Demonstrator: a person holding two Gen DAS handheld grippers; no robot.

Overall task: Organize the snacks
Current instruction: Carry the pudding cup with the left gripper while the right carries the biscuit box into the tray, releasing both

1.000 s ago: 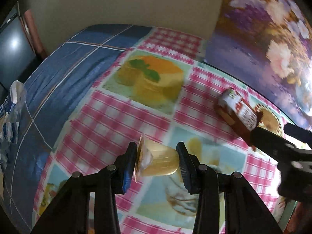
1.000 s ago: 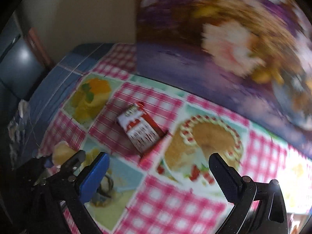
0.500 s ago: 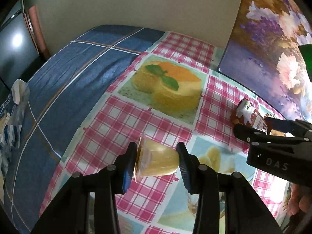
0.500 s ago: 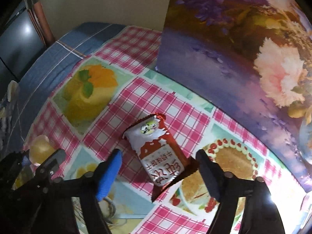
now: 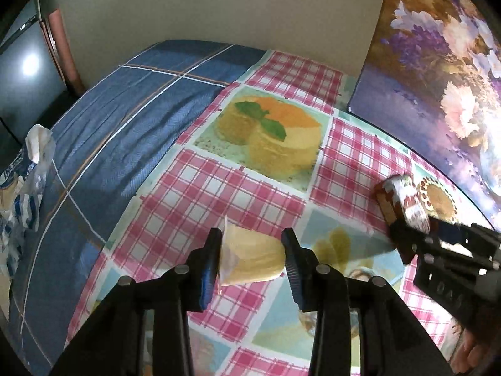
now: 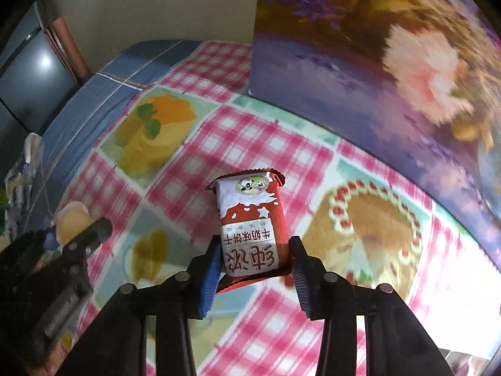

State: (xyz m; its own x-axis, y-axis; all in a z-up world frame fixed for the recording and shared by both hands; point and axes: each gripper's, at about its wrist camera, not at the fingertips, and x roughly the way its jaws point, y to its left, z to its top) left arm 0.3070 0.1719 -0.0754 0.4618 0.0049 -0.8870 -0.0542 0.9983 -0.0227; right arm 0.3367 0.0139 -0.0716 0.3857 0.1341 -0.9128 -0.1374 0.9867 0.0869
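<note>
While both grippers point down over the checked tablecloth (image 5: pixel 238 188), each has a snack between its jaws.
Left gripper (image 5: pixel 252 260) pinches a yellow jelly cup (image 5: pixel 253 261) sideways, lifted; right gripper (image 6: pixel 254 266) is closing around a red-white biscuit packet (image 6: pixel 250 228), left pad touching, right pad just beside.

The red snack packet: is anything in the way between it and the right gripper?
No. The red packet already sits between the right gripper's closing jaws, with nothing else between them. The left gripper holds a jelly cup off to the side.
</note>
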